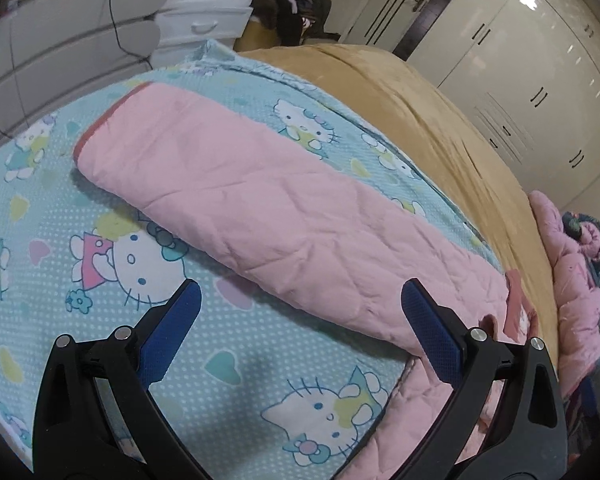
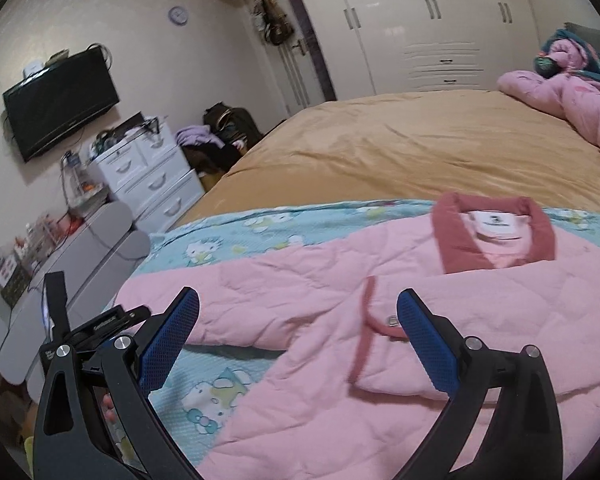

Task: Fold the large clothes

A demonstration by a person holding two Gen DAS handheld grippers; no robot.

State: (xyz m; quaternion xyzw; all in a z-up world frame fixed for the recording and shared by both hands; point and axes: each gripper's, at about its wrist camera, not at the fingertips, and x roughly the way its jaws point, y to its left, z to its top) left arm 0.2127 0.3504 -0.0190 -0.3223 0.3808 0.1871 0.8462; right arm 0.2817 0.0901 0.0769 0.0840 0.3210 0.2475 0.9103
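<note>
Nearest in each wrist view, both grippers hang over the bed with fingers spread wide and nothing between them: the left gripper [image 1: 300, 312] above the Hello Kitty sheet [image 1: 204, 336] just short of the sleeve, the right gripper [image 2: 298, 320] above the chest of the garment. Neither touches cloth, so this looks like a pause to choose the next grasp.

Beyond the fingers lies the task's thing, a pink quilted pajama top [image 2: 308, 280], spread flat on the sheet. Its long sleeve [image 1: 260, 200] stretches straight out from the body toward the dark-pink cuff [image 1: 100, 120], likely laid so in order to be folded across the torso. On the body side of the sleeve, the dark-pink collar [image 2: 496, 232] with a white label [image 2: 496, 226] faces up, and a trimmed placket [image 2: 366, 332] with a small snap sits close to the right gripper.

Past the top, on the far side from the grippers, the sheet gives way to a tan bedspread [image 2: 420, 148], soft and slightly rumpled; a pink puffy comforter [image 2: 580, 100] is heaped at one end. Farther still stand white wardrobes [image 2: 420, 20], a white drawer chest [image 2: 152, 172] and a wall-mounted television [image 2: 60, 100].
</note>
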